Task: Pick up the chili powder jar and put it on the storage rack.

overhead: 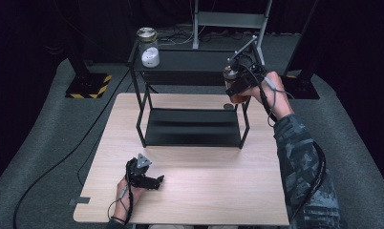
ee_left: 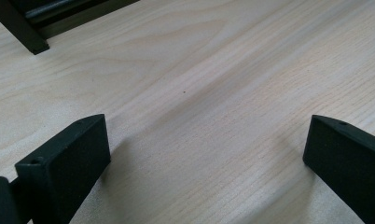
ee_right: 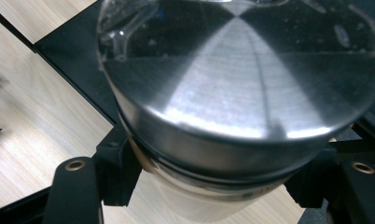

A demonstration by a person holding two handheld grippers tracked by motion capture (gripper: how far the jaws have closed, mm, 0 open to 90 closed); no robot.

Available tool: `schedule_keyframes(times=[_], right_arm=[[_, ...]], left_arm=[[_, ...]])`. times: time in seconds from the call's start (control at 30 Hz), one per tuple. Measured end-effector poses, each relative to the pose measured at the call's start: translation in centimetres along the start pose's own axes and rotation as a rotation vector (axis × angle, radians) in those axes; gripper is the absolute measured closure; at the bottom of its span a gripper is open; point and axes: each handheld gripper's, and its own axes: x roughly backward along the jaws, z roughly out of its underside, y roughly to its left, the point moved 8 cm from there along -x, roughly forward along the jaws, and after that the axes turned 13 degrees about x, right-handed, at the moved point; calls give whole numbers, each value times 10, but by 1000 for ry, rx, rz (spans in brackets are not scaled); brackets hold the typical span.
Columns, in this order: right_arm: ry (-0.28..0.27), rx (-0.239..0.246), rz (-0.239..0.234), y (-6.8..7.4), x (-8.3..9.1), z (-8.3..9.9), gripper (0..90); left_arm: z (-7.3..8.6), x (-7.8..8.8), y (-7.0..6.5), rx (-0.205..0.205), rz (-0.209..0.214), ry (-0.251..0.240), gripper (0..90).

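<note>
Right gripper point(ee_right: 213, 186) clamped on jar point(ee_right: 237, 93) below metal lid; slip risked over shelf point(overhead: 192, 126). Left gripper point(ee_left: 206, 154) spread, idle.

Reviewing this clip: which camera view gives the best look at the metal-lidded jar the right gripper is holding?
The right gripper view: the jar sits close up, its brushed metal lid and pale body clamped between the fingers. The high view has it small and mostly hidden by the right gripper beside the black shelf's top tier. The left gripper view faces bare table.
</note>
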Motion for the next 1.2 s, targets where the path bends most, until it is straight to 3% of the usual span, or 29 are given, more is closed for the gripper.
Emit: schedule_keyframes(times=[1.2], right_arm=[[2, 1, 80, -11, 37, -39, 308]], left_arm=[[0, 0, 0, 0, 0, 0, 0]])
